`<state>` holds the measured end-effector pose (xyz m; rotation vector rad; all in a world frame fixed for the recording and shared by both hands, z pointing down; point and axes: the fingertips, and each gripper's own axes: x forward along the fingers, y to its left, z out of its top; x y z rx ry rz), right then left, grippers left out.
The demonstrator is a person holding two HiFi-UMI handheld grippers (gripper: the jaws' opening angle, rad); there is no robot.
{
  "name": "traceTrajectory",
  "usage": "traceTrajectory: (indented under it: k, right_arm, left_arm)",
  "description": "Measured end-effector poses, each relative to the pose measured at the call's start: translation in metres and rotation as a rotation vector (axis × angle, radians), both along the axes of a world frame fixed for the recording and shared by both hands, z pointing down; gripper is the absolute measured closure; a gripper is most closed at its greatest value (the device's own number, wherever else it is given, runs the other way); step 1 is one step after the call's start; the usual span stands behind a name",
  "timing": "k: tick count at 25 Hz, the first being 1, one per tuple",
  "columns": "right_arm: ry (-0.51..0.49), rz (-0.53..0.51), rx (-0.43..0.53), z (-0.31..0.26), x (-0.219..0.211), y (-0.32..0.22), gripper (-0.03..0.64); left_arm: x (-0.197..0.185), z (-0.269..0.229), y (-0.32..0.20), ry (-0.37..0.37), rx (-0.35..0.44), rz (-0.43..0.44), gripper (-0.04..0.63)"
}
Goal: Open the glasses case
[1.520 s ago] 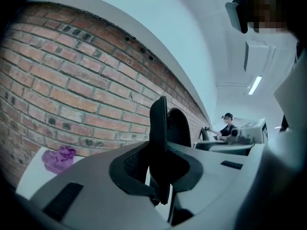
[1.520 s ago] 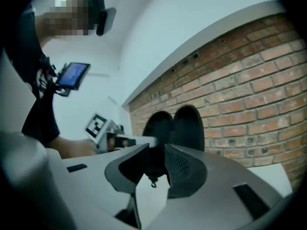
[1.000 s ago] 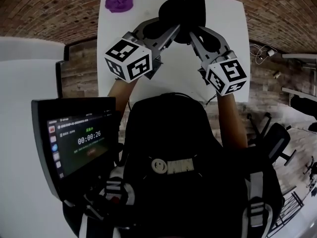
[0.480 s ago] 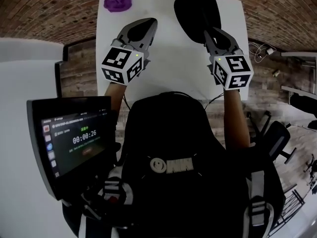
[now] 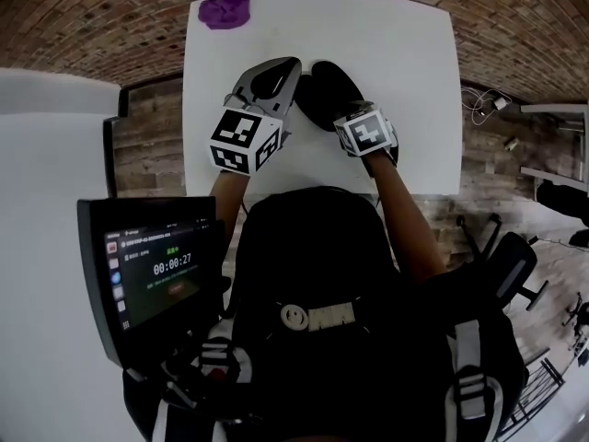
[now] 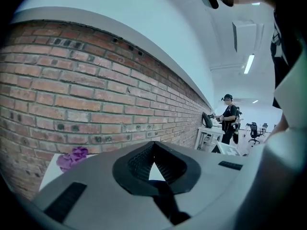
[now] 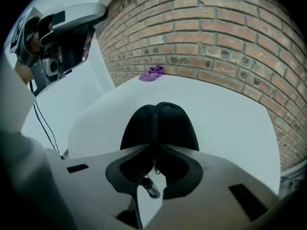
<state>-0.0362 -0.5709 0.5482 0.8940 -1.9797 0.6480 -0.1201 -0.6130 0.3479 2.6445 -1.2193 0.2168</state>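
Note:
The black glasses case (image 5: 324, 92) lies on the white table (image 5: 405, 53), just right of my left gripper (image 5: 283, 65). My right gripper (image 5: 353, 111) points steeply down and is shut on the case's near end. In the right gripper view the case (image 7: 158, 123) runs away from the jaws (image 7: 157, 151), with a seam along its middle and a small zipper pull hanging by the pads. My left gripper (image 6: 153, 147) faces the brick wall; its jaws have just closed and are shut with nothing between them.
A purple cloth (image 5: 226, 5) sits at the table's far left corner, also seen in both gripper views (image 6: 72, 158) (image 7: 152, 73). A tablet with a timer (image 5: 152, 279) stands at my lower left. A person (image 6: 229, 116) stands far off at another table.
Both grippers held the case up in the air; the left let go, drew left and closed. The right gripper dropped with the case down onto the table.

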Motion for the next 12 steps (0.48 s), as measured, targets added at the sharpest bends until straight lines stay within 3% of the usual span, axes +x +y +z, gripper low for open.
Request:
traceTrajectory:
  k: [5, 9, 12]
  right_arm:
    - [-0.135, 0.053, -0.011, 0.004, -0.007, 0.021, 0.514]
    - [-0.187, 0.116, 0.032, 0.003, -0.004, 0.015, 0.505]
    - [-0.252, 0.132, 0.121, -0.018, 0.001, 0.007, 0.506]
  left_arm:
    - [-0.003, 0.011, 0.034, 0.017, -0.041, -0.004, 0.591]
    - [-0.008, 0.025, 0.044, -0.03, -0.037, -0.017, 0.591]
    - [-0.016, 0.026, 0.05, -0.018, -0.032, -0.064, 0.591]
